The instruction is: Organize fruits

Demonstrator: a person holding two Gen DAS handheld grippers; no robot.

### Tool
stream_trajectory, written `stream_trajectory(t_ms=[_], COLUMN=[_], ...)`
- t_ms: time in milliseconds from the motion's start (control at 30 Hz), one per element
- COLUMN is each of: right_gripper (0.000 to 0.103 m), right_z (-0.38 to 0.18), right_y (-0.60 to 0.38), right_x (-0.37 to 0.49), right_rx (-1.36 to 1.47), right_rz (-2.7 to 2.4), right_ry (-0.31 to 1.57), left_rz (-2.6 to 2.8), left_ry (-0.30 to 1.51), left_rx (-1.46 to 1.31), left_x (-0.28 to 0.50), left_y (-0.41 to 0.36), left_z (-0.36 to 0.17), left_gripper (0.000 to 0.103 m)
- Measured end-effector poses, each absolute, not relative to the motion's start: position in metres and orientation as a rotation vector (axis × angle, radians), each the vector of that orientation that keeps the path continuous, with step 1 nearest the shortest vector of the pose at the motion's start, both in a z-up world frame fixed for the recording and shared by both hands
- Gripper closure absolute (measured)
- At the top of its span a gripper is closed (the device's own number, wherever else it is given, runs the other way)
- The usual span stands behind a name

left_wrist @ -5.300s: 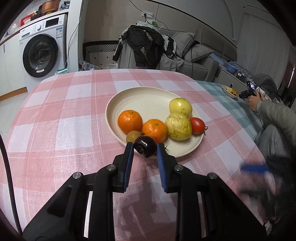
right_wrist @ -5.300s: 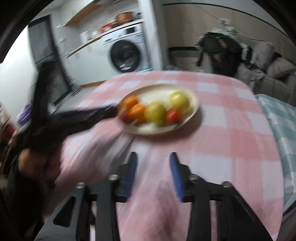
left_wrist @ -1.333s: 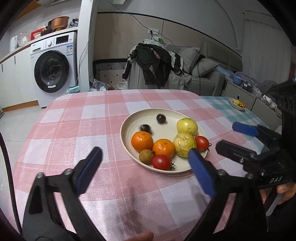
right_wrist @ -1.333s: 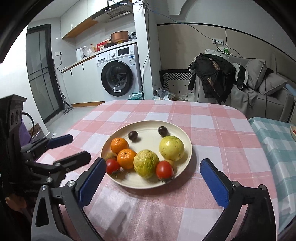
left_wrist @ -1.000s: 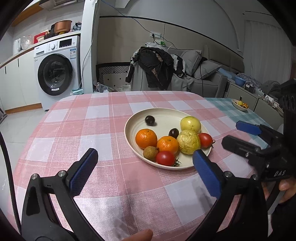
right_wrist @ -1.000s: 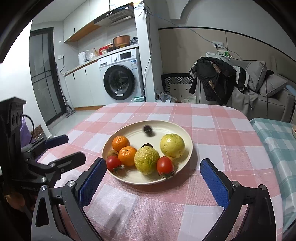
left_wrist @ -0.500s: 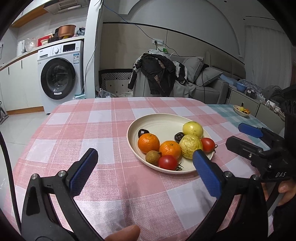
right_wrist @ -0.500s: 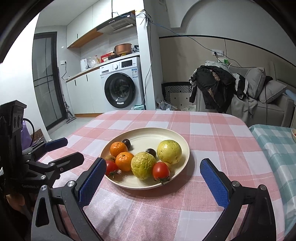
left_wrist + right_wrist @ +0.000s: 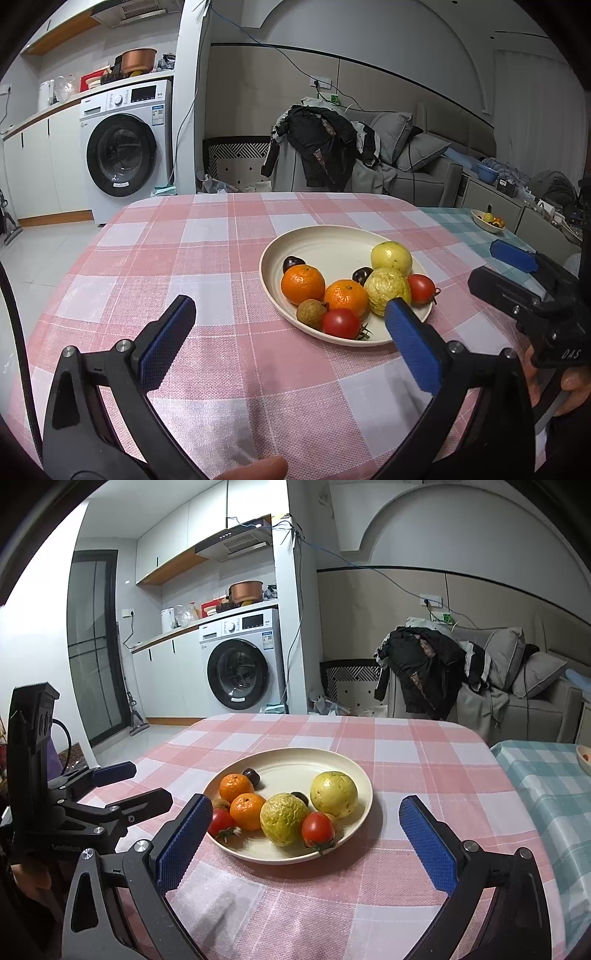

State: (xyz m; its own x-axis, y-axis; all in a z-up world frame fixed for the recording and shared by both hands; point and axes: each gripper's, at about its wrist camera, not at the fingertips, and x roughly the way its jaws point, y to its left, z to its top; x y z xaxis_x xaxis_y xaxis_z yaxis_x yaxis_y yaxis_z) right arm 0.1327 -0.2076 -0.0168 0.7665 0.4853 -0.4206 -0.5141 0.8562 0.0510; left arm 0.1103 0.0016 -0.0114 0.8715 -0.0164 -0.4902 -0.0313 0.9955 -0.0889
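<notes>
- Left wrist view has your left gripper (image 9: pixel 286 332) spread wide, nothing between the blue pads, hanging over the pink checked tablecloth (image 9: pixel 207 258) just short of the cream plate (image 9: pixel 325 240).
- All the fruit sits on that plate. Count from here: 2 oranges, back one (image 9: pixel 303 284) and front one (image 9: pixel 346 298), 2 yellow-green fruits, smooth one (image 9: pixel 391 256) behind the wrinkled one (image 9: pixel 387 286), 2 red tomatoes (image 9: pixel 340 323) and (image 9: pixel 421 288), 2 small dark fruits (image 9: pixel 293 263) and (image 9: pixel 362 275), and 1 little brown fruit (image 9: pixel 311 314).
- Your right gripper (image 9: pixel 301 834) is also wide apart and holding nothing, low in front of the plate's near rim.
- Right wrist view only gives a sliver of the brown fruit behind the left tomato, and 1 dark fruit is mostly tucked behind the wrinkled one, so the left view is better for counting.
- Only the left view catches a 2nd small bowl of fruit (image 9: pixel 488 220) on the teal cloth off to the right.
- Both views show the washing machine (image 9: pixel 242 664) in the back.
</notes>
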Motion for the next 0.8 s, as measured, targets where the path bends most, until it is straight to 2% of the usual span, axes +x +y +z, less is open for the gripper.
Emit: stream_trajectory(t_ms=[800], right_gripper=[0.0], right_z=[-0.0164], right_y=[-0.205], right_x=[0.13], right_rx=[-0.08], right_rz=[0.539], right_ry=[0.436], left_rz=[-0.002], left_ry=[0.509], left_rx=[-0.089], left_x=[0.1094], left_y=[-0.0012], left_z=[-0.0127], left_gripper=[0.001])
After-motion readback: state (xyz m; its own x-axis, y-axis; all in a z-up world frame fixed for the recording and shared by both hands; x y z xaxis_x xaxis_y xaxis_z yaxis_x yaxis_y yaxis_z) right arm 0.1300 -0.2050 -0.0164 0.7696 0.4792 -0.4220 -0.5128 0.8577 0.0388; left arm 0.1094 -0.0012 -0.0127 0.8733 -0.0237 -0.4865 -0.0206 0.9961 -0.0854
